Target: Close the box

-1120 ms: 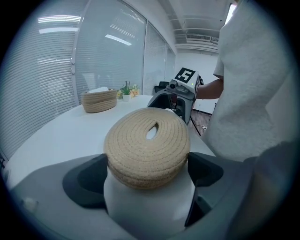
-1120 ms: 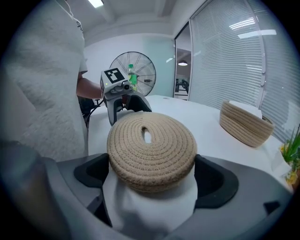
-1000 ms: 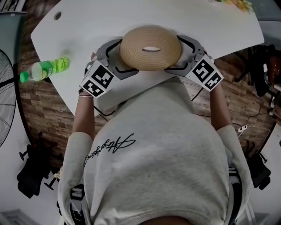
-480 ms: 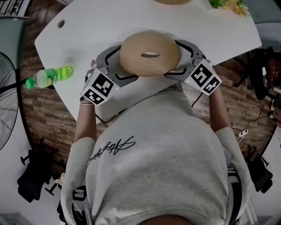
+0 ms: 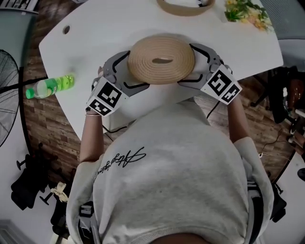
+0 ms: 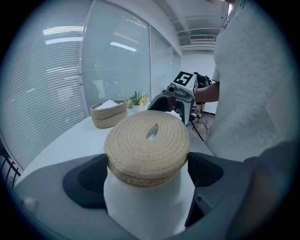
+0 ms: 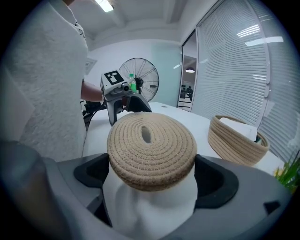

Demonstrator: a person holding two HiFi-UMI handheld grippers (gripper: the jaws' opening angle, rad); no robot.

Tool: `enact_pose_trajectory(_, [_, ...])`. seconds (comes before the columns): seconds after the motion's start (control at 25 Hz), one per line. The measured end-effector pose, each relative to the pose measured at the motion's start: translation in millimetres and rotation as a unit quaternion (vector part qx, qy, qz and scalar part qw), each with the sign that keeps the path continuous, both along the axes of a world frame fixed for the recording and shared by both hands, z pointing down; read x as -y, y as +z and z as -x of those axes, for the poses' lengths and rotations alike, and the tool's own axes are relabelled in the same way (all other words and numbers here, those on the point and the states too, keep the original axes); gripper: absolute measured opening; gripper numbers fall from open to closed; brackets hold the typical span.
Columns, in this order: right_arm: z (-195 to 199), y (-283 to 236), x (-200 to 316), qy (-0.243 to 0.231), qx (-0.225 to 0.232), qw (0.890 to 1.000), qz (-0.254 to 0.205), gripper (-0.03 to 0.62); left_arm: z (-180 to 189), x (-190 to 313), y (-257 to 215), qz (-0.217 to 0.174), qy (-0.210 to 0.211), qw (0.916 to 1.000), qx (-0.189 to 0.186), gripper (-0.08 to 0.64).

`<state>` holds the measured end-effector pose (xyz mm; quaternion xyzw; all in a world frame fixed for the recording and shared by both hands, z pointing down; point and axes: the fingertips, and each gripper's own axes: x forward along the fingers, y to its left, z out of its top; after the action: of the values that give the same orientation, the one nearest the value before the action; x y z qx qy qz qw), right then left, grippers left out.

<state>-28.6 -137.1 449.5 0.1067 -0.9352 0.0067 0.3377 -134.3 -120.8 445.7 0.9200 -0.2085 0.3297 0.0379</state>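
Observation:
A round woven rope lid with a slot in its middle is held above the white table, near its front edge. My left gripper is shut on its left side and my right gripper on its right side. In the left gripper view the lid fills the space between the jaws of the left gripper, touching both. The right gripper view shows the same: lid, right gripper. The open woven box stands at the table's far side, with something white inside it.
A green bottle lies at the table's left edge. A small plant stands right of the box. A floor fan is beyond the table. The person's torso is close behind the grippers.
Both grippers have carried the lid a little forward. The box now shows at the top of the head view and looks nearer in both gripper views.

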Motion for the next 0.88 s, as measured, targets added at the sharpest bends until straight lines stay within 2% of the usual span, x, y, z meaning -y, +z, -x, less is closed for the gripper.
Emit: enact_pose_trajectory(0.88, [-61.5,-26.1,53.0,-0.005,0.017,1.0,-0.018,0.574,-62.1,52.0,-28.7,-0.023,-0.003,0.9997,0.002,0.529])
